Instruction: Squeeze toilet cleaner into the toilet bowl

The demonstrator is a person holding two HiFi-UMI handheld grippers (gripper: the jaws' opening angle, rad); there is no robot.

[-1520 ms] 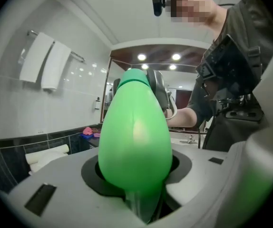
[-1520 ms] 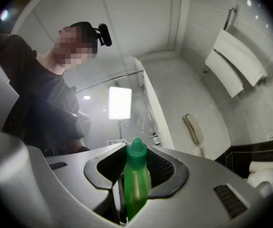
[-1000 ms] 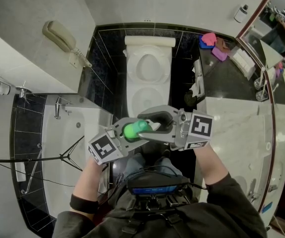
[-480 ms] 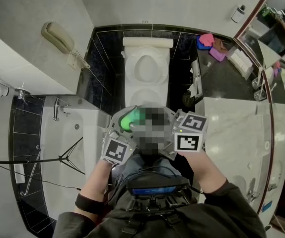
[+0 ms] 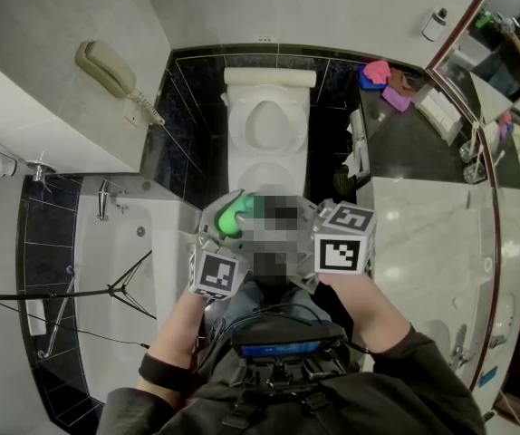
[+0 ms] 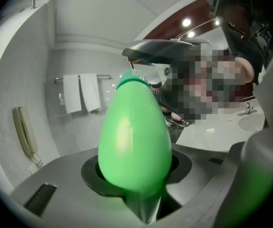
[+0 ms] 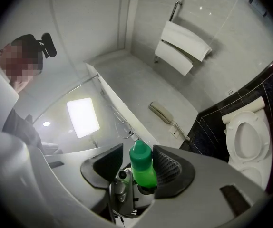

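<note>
Being clenched round its belly by the left gripper (image 6: 136,189), the toilet cleaner bottle (image 6: 134,141) is being judged light, slick and soft-walled, best squeezed there. Its cap (image 7: 140,153) is being pinched by the right gripper (image 7: 139,167), whose jaws have just been closing, short of the toilet bowl (image 5: 245,120).

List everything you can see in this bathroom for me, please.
white ceramic toilet: one, white, top centre.
beige corded wall phone: one, beige, left wall.
white bathtub: one, white, lower left.
white towels: two, white, hanging on a wall rail.
folded cloths: a few, pink and purple, dark ledge right of toilet.
pale marble counter: one, cream, right side.
green plastic bottle: one, green, between both grippers.
left gripper: one, grey, shut on the bottle's body.
right gripper: one, grey, jaws just closing onto the bottle's top.
left hand, right hand: two, behind the grippers, dark sleeves.
</note>
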